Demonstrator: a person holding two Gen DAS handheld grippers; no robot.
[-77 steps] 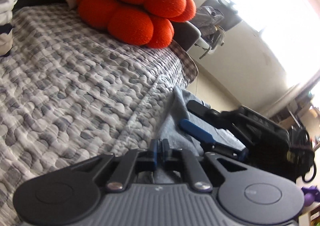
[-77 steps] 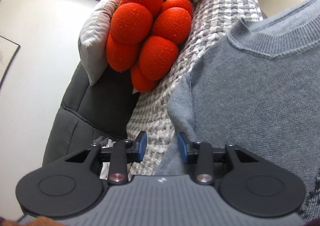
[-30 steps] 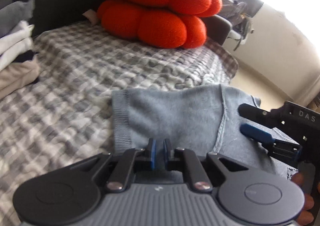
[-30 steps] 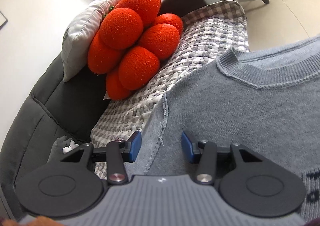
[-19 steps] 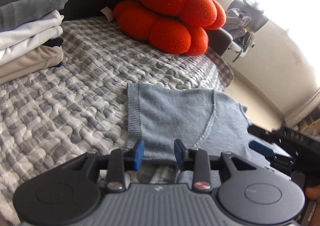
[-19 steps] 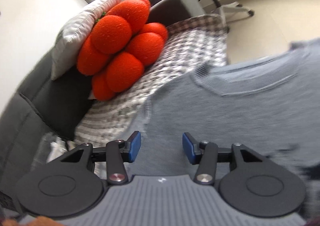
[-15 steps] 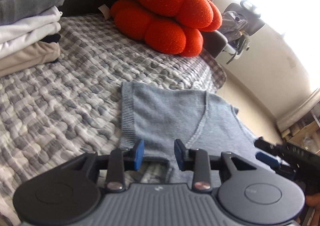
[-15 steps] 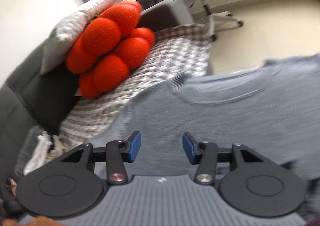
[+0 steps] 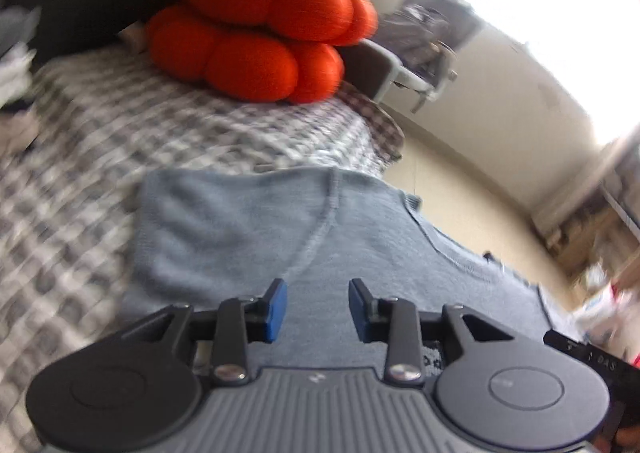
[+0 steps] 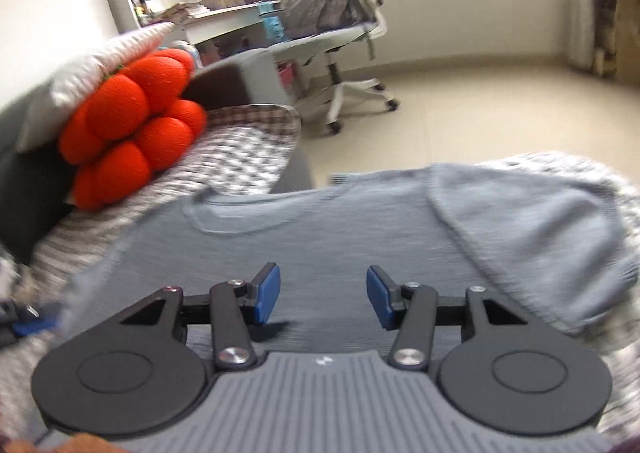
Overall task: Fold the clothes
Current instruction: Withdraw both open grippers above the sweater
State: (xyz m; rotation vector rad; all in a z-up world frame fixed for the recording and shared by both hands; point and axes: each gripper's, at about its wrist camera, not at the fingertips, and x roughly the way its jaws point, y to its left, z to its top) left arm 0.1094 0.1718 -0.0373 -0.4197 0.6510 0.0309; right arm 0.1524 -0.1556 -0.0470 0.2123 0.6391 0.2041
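Sweater (image 10: 360,229) flat – sleeves folded in.

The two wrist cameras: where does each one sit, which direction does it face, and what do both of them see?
Left wrist view: sits on the left gripper, looking down along its open fingers over the grey-blue knitted sweater toward the orange bumpy cushion; a fingertip of the person shows at the bottom right corner.
Right wrist view: sits on the right gripper, jaws apart, facing across the sweater toward a white office chair and beige floor.
Shared: sweater, cushion, grey-and-white checked blanket.
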